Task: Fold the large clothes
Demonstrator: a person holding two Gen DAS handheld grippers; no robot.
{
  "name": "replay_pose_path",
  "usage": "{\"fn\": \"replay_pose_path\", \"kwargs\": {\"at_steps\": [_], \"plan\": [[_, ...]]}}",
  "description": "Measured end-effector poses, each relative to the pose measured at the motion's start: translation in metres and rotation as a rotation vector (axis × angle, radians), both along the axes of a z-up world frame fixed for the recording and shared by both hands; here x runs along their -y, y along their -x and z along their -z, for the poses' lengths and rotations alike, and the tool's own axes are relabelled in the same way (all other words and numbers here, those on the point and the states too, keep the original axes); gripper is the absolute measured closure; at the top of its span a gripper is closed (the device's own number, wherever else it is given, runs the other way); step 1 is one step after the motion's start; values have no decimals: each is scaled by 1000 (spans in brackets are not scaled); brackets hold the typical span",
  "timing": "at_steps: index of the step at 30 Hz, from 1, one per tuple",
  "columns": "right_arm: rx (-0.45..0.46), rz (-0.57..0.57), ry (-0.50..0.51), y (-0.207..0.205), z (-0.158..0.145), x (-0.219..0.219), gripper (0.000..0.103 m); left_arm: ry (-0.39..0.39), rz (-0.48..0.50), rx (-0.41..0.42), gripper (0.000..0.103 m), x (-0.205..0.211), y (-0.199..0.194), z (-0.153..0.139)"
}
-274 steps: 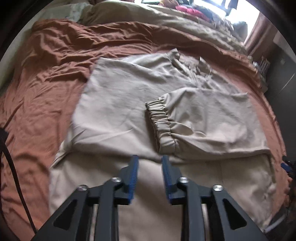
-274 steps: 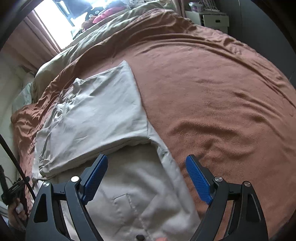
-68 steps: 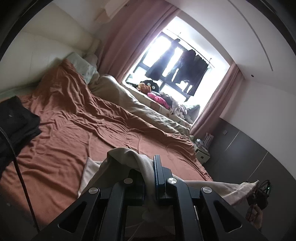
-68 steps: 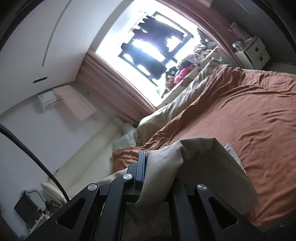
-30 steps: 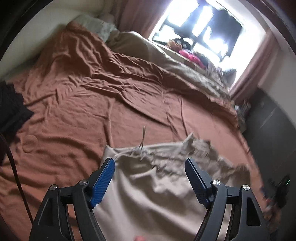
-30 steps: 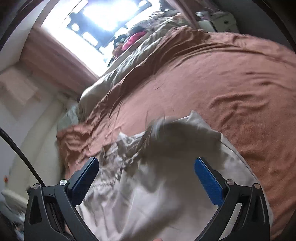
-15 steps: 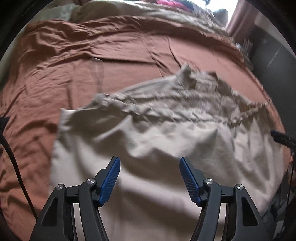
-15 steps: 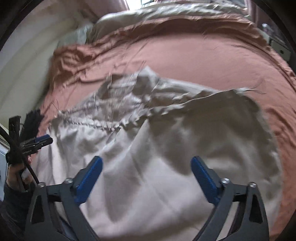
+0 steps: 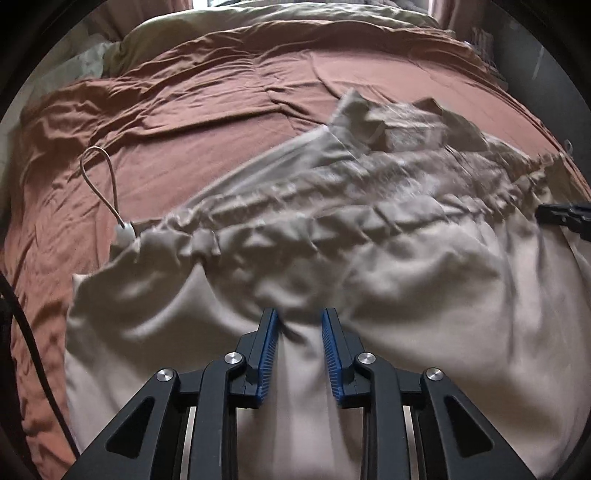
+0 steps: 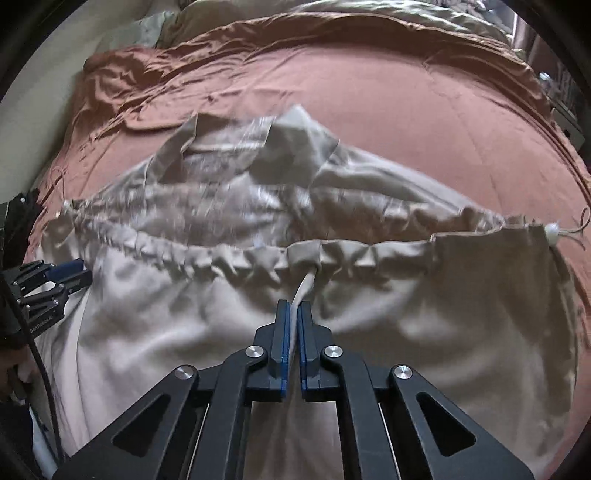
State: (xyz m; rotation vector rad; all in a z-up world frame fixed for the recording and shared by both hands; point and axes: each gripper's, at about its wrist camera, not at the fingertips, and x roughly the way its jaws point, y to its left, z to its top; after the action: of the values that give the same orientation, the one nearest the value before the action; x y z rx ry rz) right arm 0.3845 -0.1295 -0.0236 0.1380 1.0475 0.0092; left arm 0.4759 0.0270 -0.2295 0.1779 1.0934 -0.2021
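Observation:
A large beige garment (image 9: 369,258) with a gathered drawstring hem lies rumpled on the rust-brown bed; it also shows in the right wrist view (image 10: 221,295). My left gripper (image 9: 299,317) rests on the cloth with its jaws narrowed around a fold, a gap still between the pads. My right gripper (image 10: 294,308) is shut on a white drawstring cord (image 10: 303,290) that comes out of the hem. The left gripper also shows in the right wrist view (image 10: 70,275) at the garment's left edge. The right gripper's tip shows at the right edge of the left wrist view (image 9: 565,218).
The brown bedspread (image 9: 203,110) stretches beyond the garment. A cord loop with a white stopper (image 9: 123,230) lies at the garment's left corner. Another stopper (image 10: 553,230) sits at the right corner. An olive duvet (image 9: 258,18) lies at the far edge. A nightstand (image 10: 569,122) stands at right.
Both grippers have come down onto the garment and narrowed from wide open. The right one has closed on the drawstring cord. The garment has settled flatter on the bed.

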Motion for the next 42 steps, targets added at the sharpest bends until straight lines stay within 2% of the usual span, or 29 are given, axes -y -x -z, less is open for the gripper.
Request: {"fn": "replay_pose_path", "kwargs": {"at_steps": [3,5,10,13,15,17,18,21,23,25,29,33,36,40,42], "plan": [[13,18,10,-5,1,-4,103,-26,-48,24,76,-4,-13,-3],[27,28,13,-9,2,-7,103,-18,-85,28,76,-8,-20,-5],[59,41,19,-17,-1,-8,103,80,-139,52,76,-30,-5,-30],[50,52,-17,-14,-3,-6,103,116,-164,95,75,-46,22,-53],[56,58,-50,-5,-12,-2,103,148,-187,105,71,-58,38,-61],[61,64,-49,5,-22,-1,103,193,-216,94,50,-70,53,-64],[67,68,-47,12,-28,-2,103,222,-228,90,45,-78,62,-66],[75,67,-50,32,-43,-9,102,277,-267,103,41,-96,87,-71],[93,48,-44,46,-53,-14,102,318,-290,113,31,-108,102,-75],[102,29,-48,61,-61,-20,102,359,-314,130,24,-120,120,-78],[123,27,-52,88,-72,-25,101,424,-350,151,23,-138,154,-82],[123,-1,-87,114,-69,-32,101,451,-391,163,22,-151,183,-79],[125,-21,-84,134,-66,-39,101,502,-427,149,22,-163,202,-72],[136,-33,-83,161,-66,-47,101,556,-463,146,13,-173,228,-62],[147,-27,-82,174,-66,-51,101,575,-471,153,13,-176,242,-59]]}}
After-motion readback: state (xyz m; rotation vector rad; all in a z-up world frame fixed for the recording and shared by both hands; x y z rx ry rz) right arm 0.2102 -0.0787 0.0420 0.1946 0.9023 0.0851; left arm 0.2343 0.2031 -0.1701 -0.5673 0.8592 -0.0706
